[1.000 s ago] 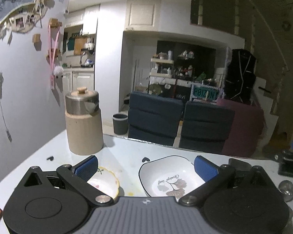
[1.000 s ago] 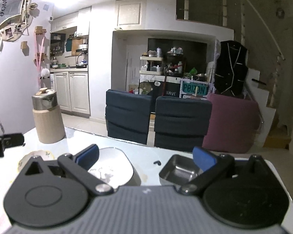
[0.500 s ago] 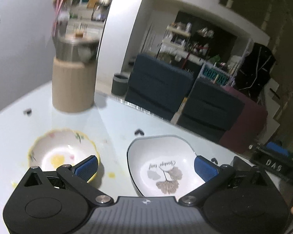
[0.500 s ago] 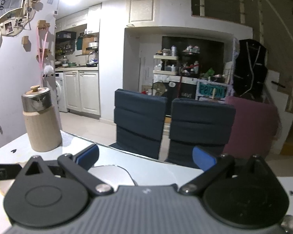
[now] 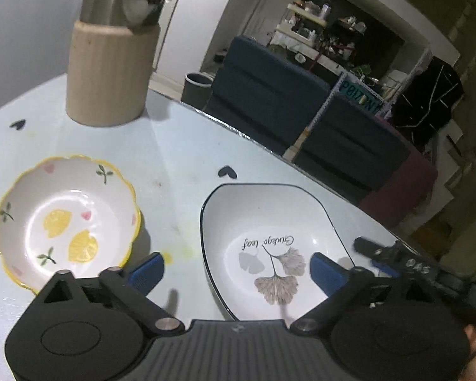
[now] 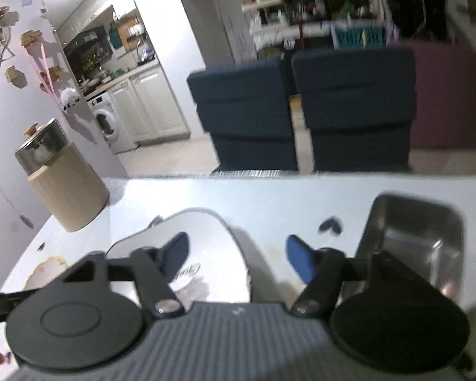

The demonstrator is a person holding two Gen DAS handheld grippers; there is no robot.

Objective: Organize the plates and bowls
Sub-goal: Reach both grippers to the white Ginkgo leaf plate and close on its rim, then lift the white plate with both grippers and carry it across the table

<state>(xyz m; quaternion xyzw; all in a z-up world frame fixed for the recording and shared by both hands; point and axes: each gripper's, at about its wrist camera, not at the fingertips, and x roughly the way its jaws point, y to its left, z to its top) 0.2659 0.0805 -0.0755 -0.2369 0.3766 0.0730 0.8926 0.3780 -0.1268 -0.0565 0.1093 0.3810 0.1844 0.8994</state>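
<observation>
Both grippers have dipped toward the table (image 5: 181,146) since a second ago, and their jaws have just been closing, with nothing held. The left gripper (image 5: 234,270) straddles the near-left rim of the leaf plate (image 5: 269,222); the lemon bowl (image 5: 66,219) sits at its 10 o'clock. The right gripper (image 6: 238,254) spans that plate's right rim, steel tray (image 6: 412,238) at 2 o'clock: probably a two-handed pickup.

The white leaf-print bowl (image 5: 269,238) reads "Ginkgo leaf"; the other gripper's black body (image 5: 419,266) reads "DAS"

Glossy ceramic leaf bowl (image 5: 269,241); brushed metal tray (image 6: 412,241); glossy table (image 5: 181,146).
</observation>
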